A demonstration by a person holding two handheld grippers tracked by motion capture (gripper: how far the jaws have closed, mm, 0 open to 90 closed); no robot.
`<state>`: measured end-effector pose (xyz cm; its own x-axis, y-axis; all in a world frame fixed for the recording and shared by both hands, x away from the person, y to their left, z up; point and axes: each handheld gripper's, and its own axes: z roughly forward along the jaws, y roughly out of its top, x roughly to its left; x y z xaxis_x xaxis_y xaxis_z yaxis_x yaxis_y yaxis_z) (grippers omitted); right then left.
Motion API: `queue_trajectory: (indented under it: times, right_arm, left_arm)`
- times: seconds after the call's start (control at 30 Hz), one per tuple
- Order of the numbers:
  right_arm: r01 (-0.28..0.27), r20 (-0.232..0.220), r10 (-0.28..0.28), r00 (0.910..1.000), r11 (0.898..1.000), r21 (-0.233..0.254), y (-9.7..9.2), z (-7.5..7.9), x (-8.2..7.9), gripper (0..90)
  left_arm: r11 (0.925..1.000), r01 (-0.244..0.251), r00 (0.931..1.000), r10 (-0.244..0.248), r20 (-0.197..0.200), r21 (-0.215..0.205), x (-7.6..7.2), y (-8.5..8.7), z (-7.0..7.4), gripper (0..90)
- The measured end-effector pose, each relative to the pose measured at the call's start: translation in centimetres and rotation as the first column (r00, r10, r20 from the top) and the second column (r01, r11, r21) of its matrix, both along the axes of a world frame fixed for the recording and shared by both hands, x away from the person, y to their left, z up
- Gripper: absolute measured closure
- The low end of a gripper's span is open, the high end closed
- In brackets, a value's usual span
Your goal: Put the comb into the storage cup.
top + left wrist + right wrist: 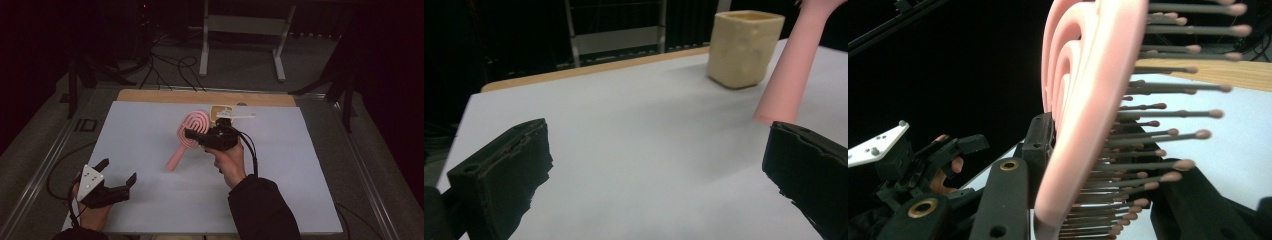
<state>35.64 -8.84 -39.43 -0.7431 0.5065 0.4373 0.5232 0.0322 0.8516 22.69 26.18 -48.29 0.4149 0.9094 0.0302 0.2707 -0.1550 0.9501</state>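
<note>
In the high view, one pink brush [189, 134] hangs over the middle of the table [150, 200], clamped at its head by the right gripper [196, 135]. The left gripper [119, 176] sits at the near left corner, jaws wide and empty. One cream cup [220, 112] stands just beyond the brush.

The left gripper view adds the cup's [744, 47] square shape and the brush handle [791, 70] coming down toward the table, far right.

The right gripper view alone shows the brush's [1088, 115] brown-tipped bristles, with the jaws pressed on the head.
</note>
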Motion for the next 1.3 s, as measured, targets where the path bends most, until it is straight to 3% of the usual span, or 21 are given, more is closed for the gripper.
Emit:
queue_trajectory:
  times: [0.27, 0.37, 0.57, 0.77, 1.07, 1.3]
  right_arm:
    - [0.014, -0.004, -0.014, 0.9999, 1.0, -0.002, 0.0, 0.2, 0.6, 63.5]
    - [0.024, -0.014, -0.023, 0.9996, 1.0, 0.019, -0.4, 0.7, 0.8, 63.5]
    - [0.032, -0.026, -0.031, 0.9992, 0.999, 0.018, -0.9, 1.2, 1.5, 63.5]
    - [0.042, -0.038, -0.04, 0.9985, 0.998, 0.054, -1.3, 1.9, 2.1, 63.5]
    - [0.056, -0.022, -0.055, 0.9982, 0.997, 0.044, -1.4, 3.2, 2.9, 63.5]
    - [0.077, -0.028, -0.075, 0.9968, 0.995, 0.068, -1.6, 3.8, 3.9, 63.5]
  left_arm:
    - [0.9997, 0.001, 0.9998, 0.0, -0.018, 0.023, 0.0, -0.6, -0.6, 0.0]
    - [0.9989, -0.018, 0.9997, 0.018, -0.013, 0.044, 0.0, -1.0, -0.8, 0.0]
    - [0.999, -0.021, 0.9997, 0.022, -0.012, 0.038, 0.0, -1.2, -0.9, 0.0]
    - [0.9989, -0.021, 0.9996, 0.022, -0.017, 0.043, 0.2, -1.3, -1.1, 0.0]
    - [0.998, -0.032, 0.9995, 0.032, -0.003, 0.054, 0.1, -1.4, -1.1, 0.0]
    - [0.9976, -0.045, 0.9989, 0.045, 0.009, 0.053, 0.0, -1.3, -1.1, 0.0]
